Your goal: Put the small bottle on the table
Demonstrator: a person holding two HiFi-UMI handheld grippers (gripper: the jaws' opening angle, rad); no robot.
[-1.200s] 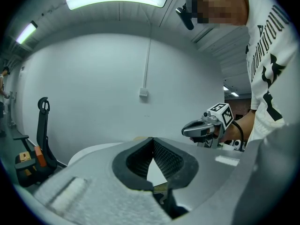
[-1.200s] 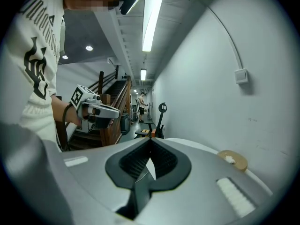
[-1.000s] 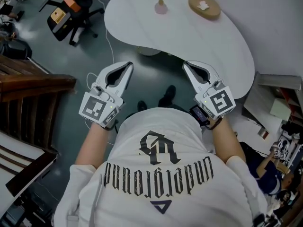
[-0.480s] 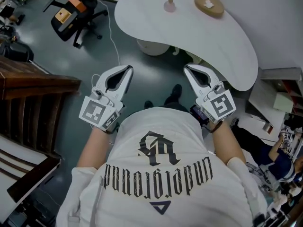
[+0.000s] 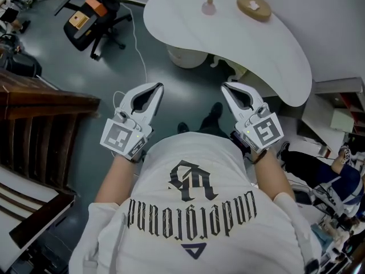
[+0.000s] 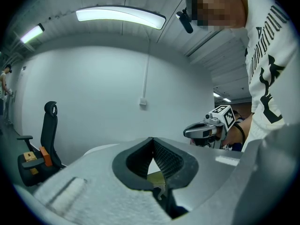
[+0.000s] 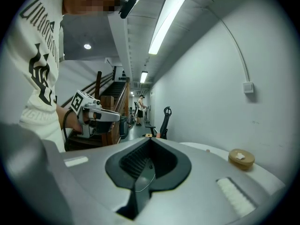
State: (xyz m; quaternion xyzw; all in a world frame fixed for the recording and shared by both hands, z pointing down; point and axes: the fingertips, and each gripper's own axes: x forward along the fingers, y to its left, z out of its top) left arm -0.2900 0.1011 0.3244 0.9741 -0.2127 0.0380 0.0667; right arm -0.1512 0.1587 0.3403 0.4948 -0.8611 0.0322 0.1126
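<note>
The small pink bottle [image 5: 209,6] stands upright on the white rounded table [image 5: 268,44], at its far side. Beside it lies a round wooden disc [image 5: 254,6] with a white piece on top; the disc [image 7: 241,158] also shows in the right gripper view. My left gripper [image 5: 159,86] and right gripper [image 5: 223,86] are held in front of the person's chest, over the floor and short of the table. Both are shut with nothing between the jaws. The left gripper view shows the jaws [image 6: 152,139] meeting at the tip, and the right gripper [image 6: 206,128] beside them.
A black office chair [image 5: 94,10] with orange boxes stands at the far left on the dark floor. A wooden stair rail [image 5: 45,104] runs along the left. A white pedestal [image 5: 185,56] sits under the table. A seated person [image 5: 336,173] and clutter are at the right.
The table, bottle and disc have drifted to the right in the head view as the person moves. Both grippers stay shut in front of the chest, slightly lower in the frame.
</note>
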